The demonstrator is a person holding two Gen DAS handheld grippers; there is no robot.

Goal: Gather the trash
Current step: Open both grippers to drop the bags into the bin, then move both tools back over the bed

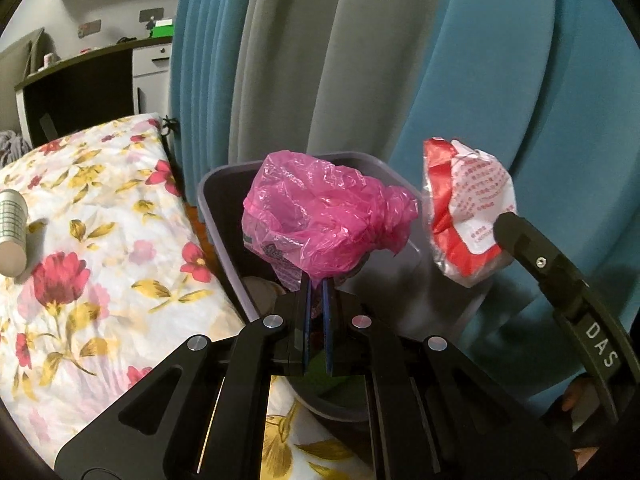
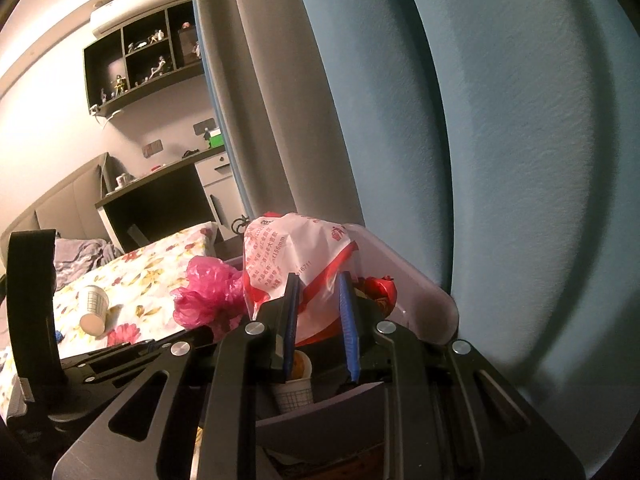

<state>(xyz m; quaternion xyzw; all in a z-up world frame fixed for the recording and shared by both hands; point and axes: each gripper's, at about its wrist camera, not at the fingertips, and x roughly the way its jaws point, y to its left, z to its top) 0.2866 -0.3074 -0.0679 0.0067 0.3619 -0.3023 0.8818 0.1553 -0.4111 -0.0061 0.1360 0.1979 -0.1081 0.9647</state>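
Observation:
My left gripper [image 1: 317, 286] is shut on a crumpled pink plastic bag [image 1: 328, 220], which hangs over the open grey trash bin [image 1: 212, 200]. Beside it, at the right, a red and white wrapper [image 1: 468, 208] is held up by the other gripper's black finger. In the right wrist view my right gripper [image 2: 318, 280] is shut on that red and white wrapper [image 2: 292, 252], above the bin [image 2: 412, 292]. The pink bag [image 2: 208, 296] shows to its left. Inside the bin lie a paper cup [image 2: 294, 384] and red trash [image 2: 380, 286].
A bed with a floral sheet [image 1: 100, 260] lies left of the bin, with a paper cup [image 1: 12, 232] lying on it [image 2: 94, 308]. Teal and grey curtains [image 1: 440, 60] hang close behind the bin. A dark desk [image 1: 80, 92] stands far left.

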